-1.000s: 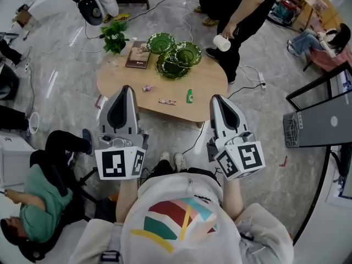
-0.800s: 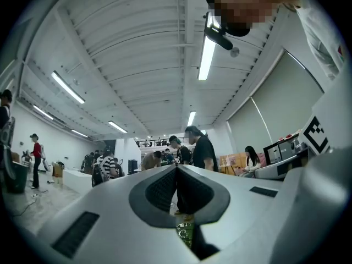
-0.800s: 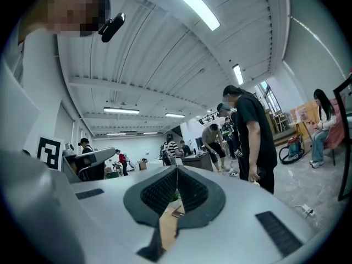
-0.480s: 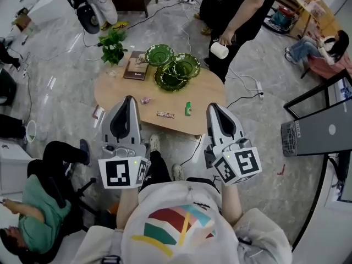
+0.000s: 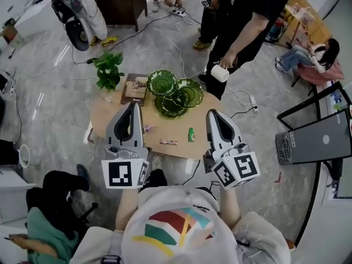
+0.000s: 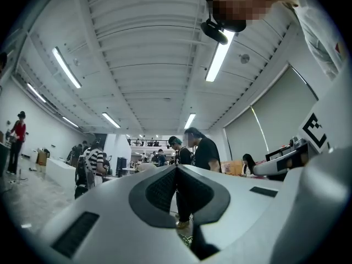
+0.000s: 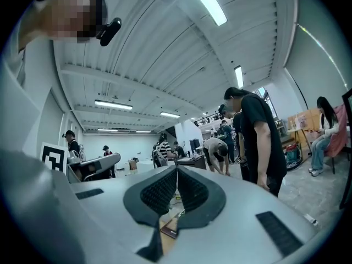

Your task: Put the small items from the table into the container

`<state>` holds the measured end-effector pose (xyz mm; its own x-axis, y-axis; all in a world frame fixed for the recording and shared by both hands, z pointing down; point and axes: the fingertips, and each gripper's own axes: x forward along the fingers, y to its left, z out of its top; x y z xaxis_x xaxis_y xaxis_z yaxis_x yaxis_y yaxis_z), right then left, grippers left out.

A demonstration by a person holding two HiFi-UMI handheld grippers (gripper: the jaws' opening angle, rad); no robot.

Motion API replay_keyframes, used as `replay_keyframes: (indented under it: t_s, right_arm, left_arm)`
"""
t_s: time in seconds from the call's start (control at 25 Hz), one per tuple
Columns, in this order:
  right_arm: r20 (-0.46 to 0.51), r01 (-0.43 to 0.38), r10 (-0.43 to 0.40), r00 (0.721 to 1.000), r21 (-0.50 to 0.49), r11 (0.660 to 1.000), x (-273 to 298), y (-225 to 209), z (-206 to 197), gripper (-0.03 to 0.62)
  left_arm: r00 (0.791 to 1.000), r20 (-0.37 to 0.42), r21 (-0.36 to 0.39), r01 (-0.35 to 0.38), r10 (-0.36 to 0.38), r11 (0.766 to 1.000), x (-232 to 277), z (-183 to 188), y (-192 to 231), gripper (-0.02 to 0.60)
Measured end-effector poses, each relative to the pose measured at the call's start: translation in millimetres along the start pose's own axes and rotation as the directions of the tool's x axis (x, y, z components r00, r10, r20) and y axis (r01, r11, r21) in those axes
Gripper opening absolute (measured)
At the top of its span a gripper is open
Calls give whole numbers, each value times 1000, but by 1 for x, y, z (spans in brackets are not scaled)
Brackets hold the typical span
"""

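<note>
Evidently both hands were empty: the left gripper and the right gripper each had jaws pressed together on nothing, above the low round wooden bench. Between and below them lay a small green bottle, a wrapped bar and a pink sweet. Beyond sat stacked green glass dishes. A good pick would probably need the jaws opened before descending.

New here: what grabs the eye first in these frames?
The left hand-held gripper and right hand-held gripper, both shut and empty, dominate the head view's centre, pointing toward a low wooden table. Green glass dishes cluster at its far side, small items lie loose near its front edge, and a bystander beside it holds a white cup.
</note>
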<state>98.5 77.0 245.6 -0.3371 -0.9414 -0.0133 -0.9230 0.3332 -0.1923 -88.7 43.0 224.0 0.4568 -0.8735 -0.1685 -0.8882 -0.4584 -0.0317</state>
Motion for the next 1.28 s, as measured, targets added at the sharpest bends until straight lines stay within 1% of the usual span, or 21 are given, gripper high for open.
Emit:
replay_keyframes:
  t_s: [0.16,0.28,0.4,0.56,0.68,0.8,1.08,1.28]
  right_arm:
    - [6,14,-14,1000,-3,1000,53,7,2,14]
    - [4,37,-37,999,1,999,83,9,-1,14]
    - [-11,74,-74,997,4,997,99,5,-7,14]
    - [-26,115,-114,993,6,993,112,-3,-12,14]
    - [-50,138,-138,989,4,990,114,-13,-18,14]
    - [-59,153,-152,987,18,988,115,-26,-20,14]
    - [-41,114,-112,993,50,992,116,-50,-11,14]
    - [-46,109,-106,993,53,993,119,-66,-13,14]
  left_arm:
    - [998,-3,0,55,-55,998,35,-8,31,8]
    - [995,-20,-6,101,-101,995,57,-17,48,8]
    - [988,-38,-21,147,-148,989,74,-28,56,8]
    - [985,-49,-62,162,-165,985,93,-46,64,8]
    - [981,-70,-86,177,-183,980,101,-58,58,8]
    - [977,-76,-89,192,-199,977,112,-62,47,8]
    - [975,-71,-72,204,-209,976,133,-57,21,8]
    - [975,-75,-56,203,-207,977,141,-58,10,8]
